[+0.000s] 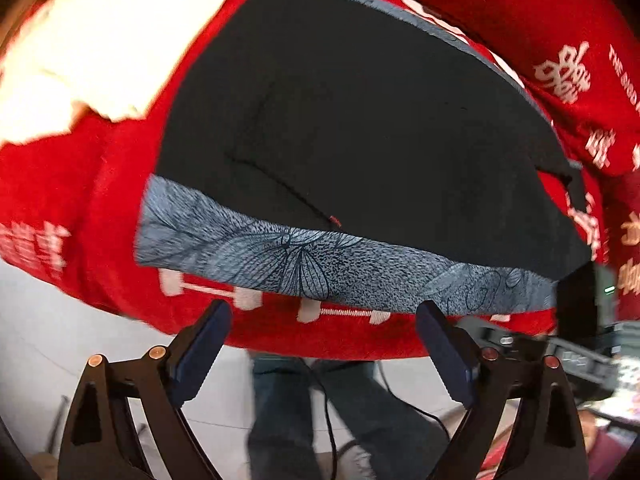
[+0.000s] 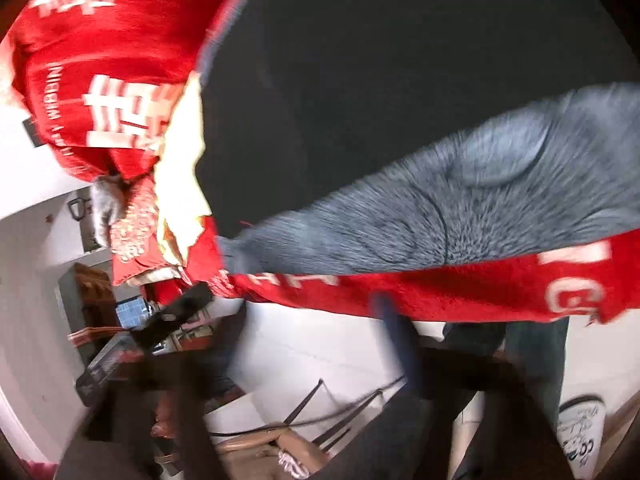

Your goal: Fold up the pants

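Black pants [image 1: 352, 120] with a grey leaf-patterned waistband [image 1: 304, 260] lie flat on a red blanket [image 1: 100, 208] with white characters. My left gripper [image 1: 324, 316] is open and empty, its fingertips [image 1: 218, 316] just short of the blanket's near edge, below the waistband. In the right wrist view the pants [image 2: 380, 100] and grey band [image 2: 460, 208] fill the upper part. My right gripper [image 2: 288, 296] is blurred by motion, its two fingers spread wide below the blanket edge, holding nothing. It also shows at the right edge of the left wrist view [image 1: 584, 304].
A cream cloth [image 1: 100, 52] lies on the blanket to the left of the pants. The person's jeans-clad legs [image 1: 320, 412] and a black cable [image 1: 328, 420] are below on the pale floor. Chairs and clutter [image 2: 260, 440] stand beside the bed.
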